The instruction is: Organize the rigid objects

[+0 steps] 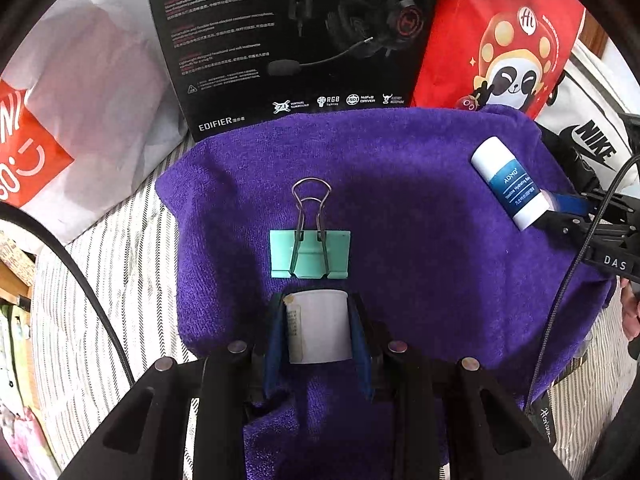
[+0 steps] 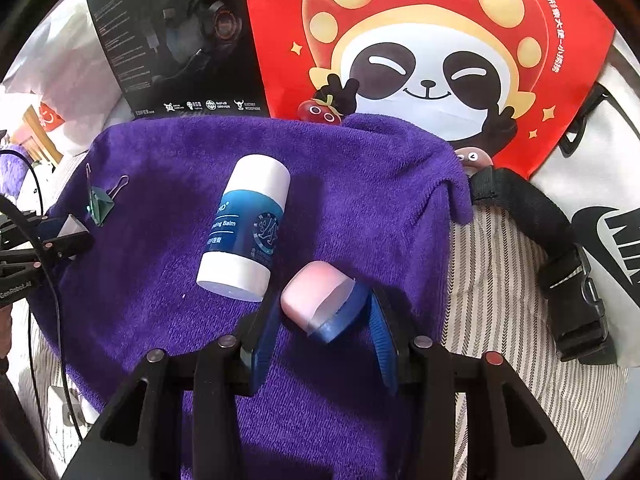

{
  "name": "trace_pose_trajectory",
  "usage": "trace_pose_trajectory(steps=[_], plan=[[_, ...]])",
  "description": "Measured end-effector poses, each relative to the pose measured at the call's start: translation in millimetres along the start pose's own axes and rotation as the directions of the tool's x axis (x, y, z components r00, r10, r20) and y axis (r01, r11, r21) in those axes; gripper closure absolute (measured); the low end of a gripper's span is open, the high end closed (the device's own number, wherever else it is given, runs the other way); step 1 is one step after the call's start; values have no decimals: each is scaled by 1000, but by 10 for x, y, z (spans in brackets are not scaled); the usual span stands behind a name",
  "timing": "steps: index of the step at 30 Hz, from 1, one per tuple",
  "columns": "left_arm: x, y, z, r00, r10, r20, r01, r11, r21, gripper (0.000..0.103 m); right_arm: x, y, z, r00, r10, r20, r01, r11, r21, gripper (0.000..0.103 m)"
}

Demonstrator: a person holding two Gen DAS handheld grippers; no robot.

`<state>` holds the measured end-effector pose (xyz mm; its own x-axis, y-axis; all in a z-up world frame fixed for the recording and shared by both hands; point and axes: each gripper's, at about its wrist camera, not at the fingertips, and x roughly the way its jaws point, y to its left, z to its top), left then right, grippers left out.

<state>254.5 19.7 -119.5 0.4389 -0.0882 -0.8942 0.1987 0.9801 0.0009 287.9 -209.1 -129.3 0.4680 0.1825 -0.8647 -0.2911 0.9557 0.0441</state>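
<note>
My left hand-held gripper (image 1: 319, 330) clamps a white bottle (image 1: 319, 326) over the purple towel (image 1: 400, 200), just short of the green binder clip (image 1: 310, 254); best set it down gently alongside. My right hand-held gripper (image 2: 324, 318) stands loose around a pink case (image 2: 316, 294) beside the balm tube (image 2: 244, 228).

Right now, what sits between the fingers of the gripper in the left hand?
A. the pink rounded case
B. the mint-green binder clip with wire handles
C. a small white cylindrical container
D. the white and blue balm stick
C. In the left wrist view the small white cylindrical container is clamped between the blue pads of the left gripper, while the mint-green binder clip lies apart on the purple towel.
</note>
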Motion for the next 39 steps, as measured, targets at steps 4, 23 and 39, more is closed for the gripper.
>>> trace_pose_trajectory(steps=[4,23,39], plan=[[-6,-31,5,1000,-4,-3,4,1000,11,71,-36,-34,-29,1000,11,-5,-11,1000,-5,53],[-200,-364,-41,997,61,-38,-58,996,61,53,-537,-131,-15,998,23,54,-24,999,25,39],[-932,-679,-973,998,-68,12,68,998,-16,45,-1381,292,-282,984,18,179,-19,1000,1,31]])
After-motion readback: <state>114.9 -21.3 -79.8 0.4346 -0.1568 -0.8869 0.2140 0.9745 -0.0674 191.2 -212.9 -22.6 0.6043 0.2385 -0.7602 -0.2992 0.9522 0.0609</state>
